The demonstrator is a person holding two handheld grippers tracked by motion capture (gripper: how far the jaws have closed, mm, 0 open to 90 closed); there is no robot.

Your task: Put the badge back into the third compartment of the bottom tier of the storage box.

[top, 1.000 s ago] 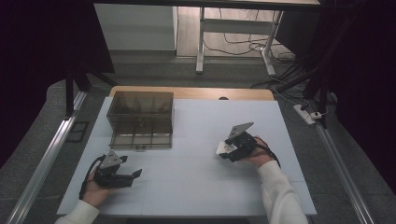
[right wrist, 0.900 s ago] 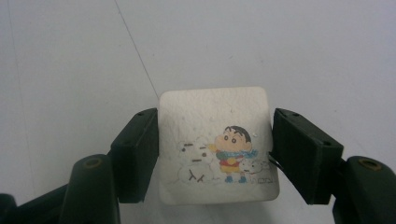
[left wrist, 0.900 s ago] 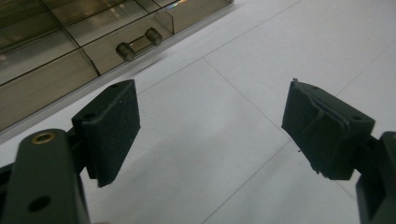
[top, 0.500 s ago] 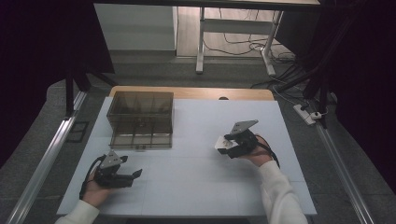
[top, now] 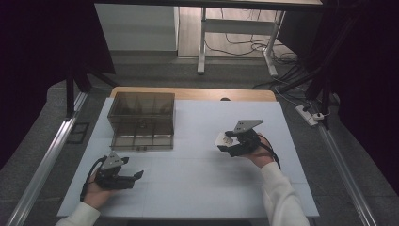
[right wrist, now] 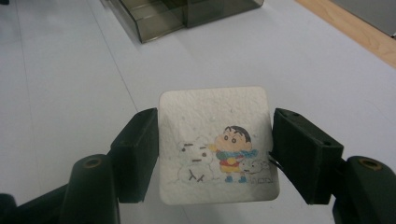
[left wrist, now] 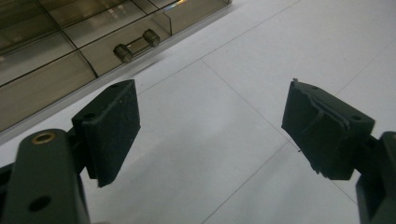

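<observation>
My right gripper (top: 226, 143) hovers over the right half of the white table (top: 197, 188), shut on a white square pad (top: 222, 140). In the right gripper view the pad (right wrist: 217, 121) carries a cartoon drawing of a child and a snowman, and the black pads (right wrist: 140, 154) press on its two side edges. My left gripper (top: 136, 176) rests low near the table's front left, open with nothing between its fingers (left wrist: 112, 126). A smoky see-through drawer box (top: 142, 120) stands at the back left.
The drawer box has a small metal handle (left wrist: 137, 45) on its front, just beyond my left gripper. A wooden strip (top: 193, 93) runs along the table's far edge. Metal rails (top: 42, 165) flank the table on both sides.
My right gripper has drifted slightly toward the far side with the white pad still in it. The left gripper has stayed where it was.
</observation>
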